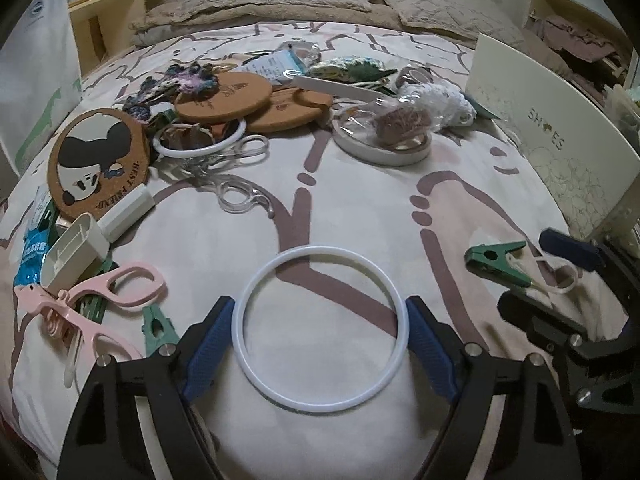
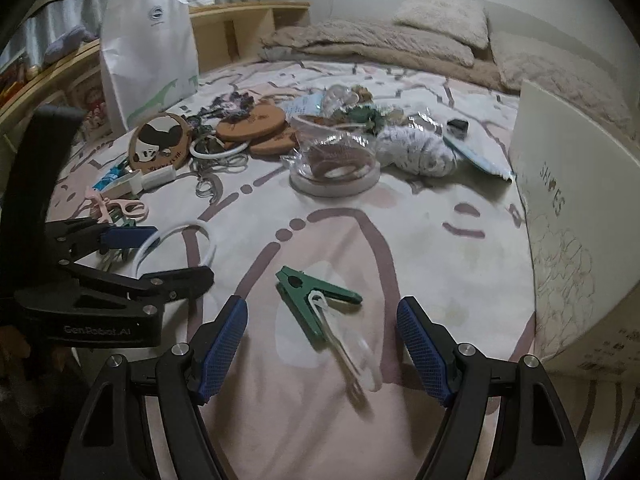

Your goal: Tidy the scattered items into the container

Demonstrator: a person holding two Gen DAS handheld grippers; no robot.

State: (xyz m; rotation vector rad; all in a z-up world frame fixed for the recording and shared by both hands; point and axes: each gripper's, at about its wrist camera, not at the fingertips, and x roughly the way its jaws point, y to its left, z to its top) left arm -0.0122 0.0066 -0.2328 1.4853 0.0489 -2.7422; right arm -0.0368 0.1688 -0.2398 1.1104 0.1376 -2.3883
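Left hand-held gripper (image 1: 320, 332): blue pads (image 1: 212, 344) pressed on both sides of a white plastic ring (image 1: 320, 330), clamped on it, ring lying flat on the bed cover (image 1: 352, 208). Right hand-held gripper (image 2: 320, 344): jaws apart, nothing gripped. A green clothespin (image 2: 316, 292) with a white clip (image 2: 344, 344) across it lies on the cover between the fingers, touching neither pad.

Container: white shoe box (image 2: 568, 216), upright at the right edge of the bed, near the right gripper.

Further out, the rest of the clutter:
- pink scissor-like tool (image 1: 100, 304), beige plastic case (image 1: 72, 256) and more green pins, left of the ring
- round panda coaster (image 1: 98, 160), cork coasters (image 1: 224, 98), second white ring (image 1: 200, 140), clear scissor-shaped pieces (image 1: 240, 196)
- white round tray (image 1: 380, 140) holding a bagged brown item, white crochet piece (image 2: 416, 152) beside it

White paper bag (image 2: 148, 48) stands at the bed's left side, pillows (image 2: 440, 20) at the head.
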